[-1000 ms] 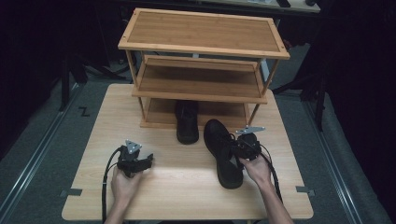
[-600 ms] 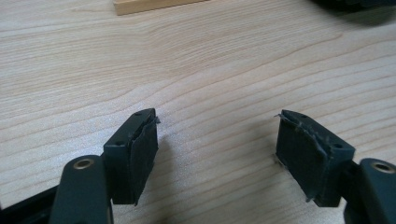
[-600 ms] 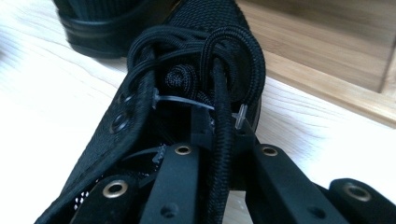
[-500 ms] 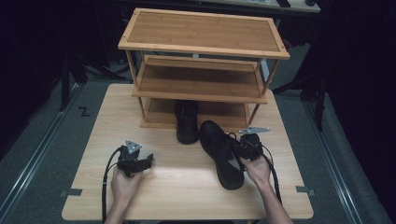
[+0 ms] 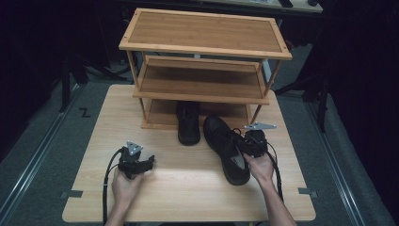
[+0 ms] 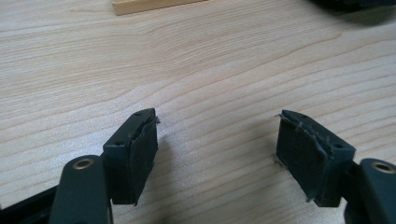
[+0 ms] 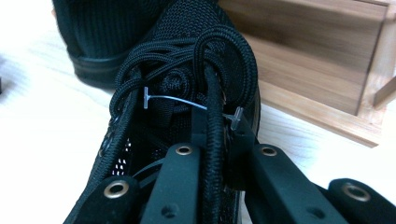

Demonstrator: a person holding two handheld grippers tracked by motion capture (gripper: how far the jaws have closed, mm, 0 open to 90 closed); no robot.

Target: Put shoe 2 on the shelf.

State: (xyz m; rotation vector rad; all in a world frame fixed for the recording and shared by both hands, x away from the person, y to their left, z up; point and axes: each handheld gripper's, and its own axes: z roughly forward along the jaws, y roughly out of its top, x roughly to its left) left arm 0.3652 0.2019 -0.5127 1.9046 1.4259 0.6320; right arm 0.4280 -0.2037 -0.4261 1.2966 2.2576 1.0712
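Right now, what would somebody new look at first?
Probably the black shoe on the table, pinched at its side by the right gripper, whose jaws have just been closing. Next, the wooden rack behind it, where a second shoe pokes out from the bottom shelf. The left gripper rests open.

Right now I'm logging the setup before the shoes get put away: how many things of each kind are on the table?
Black shoes: 2, one partly under the rack's bottom shelf, one gripped at its side by the right gripper
Wooden shoe rack: 1
Hand-held grippers: 2, counting the left gripper, open over bare table
Total: 5
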